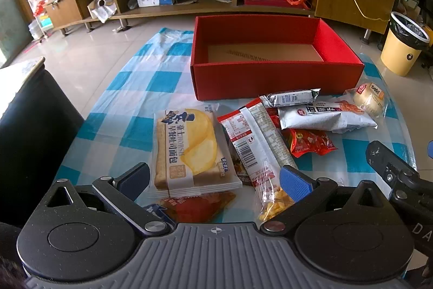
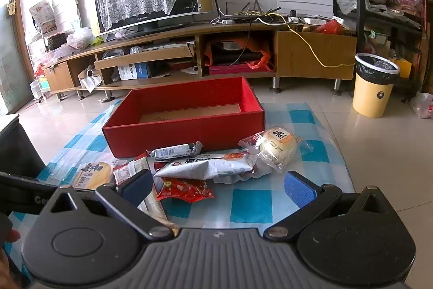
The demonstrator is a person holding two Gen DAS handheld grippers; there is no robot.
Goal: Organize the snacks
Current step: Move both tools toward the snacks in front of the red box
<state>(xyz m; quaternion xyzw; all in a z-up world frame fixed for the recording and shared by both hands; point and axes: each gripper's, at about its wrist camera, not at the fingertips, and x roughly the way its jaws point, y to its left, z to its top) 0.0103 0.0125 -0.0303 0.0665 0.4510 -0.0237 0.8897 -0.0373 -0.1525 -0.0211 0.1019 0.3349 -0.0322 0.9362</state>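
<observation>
Both wide open, holding nothing: left tool (image 1: 215, 179) over bread packet (image 1: 189, 151), right tool (image 2: 217, 187) near white pouch (image 2: 208, 167); red box (image 2: 186, 123) behind, yellow bin (image 2: 374, 87) beyond counter (image 2: 251, 205).

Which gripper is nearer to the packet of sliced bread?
Left. The left gripper is open with the bread packet lying just between and ahead of its fingers. The right gripper is off to the right, over the red packet.

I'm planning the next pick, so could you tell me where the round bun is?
The bun lies on the cloth, at the pile's right end, just before the red box's right corner.
</observation>
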